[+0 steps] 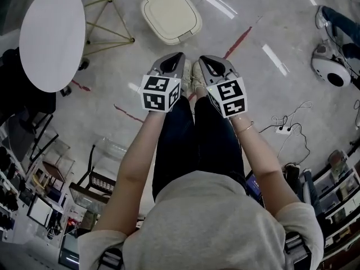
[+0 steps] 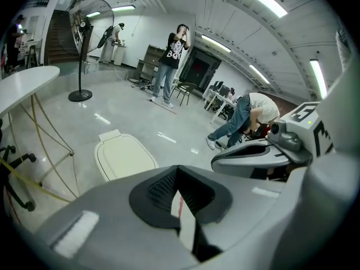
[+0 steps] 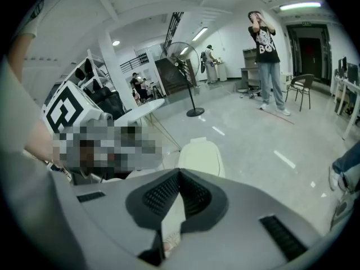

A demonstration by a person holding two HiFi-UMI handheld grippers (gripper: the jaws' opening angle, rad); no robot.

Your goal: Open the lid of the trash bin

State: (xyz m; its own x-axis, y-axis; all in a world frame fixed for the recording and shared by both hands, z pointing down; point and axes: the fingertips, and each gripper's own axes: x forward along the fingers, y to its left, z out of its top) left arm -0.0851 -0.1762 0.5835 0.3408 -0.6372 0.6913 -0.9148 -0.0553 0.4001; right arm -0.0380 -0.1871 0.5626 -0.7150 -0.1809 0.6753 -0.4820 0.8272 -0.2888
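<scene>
— Status of trash bin (image 1: 190,31)?
— Shut; lid (image 1: 169,10) flat down.
— Grippers?
— Left gripper (image 1: 179,55), right gripper (image 1: 201,58): near trash bin, not touching. Jaws closed tip to tip, empty.

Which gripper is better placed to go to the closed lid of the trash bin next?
Right, probably. The trash bin sits straight beyond the right gripper's shut tongs, while it lies off to the left of the left gripper's shut tongs. Both are empty and apart from it.
</scene>
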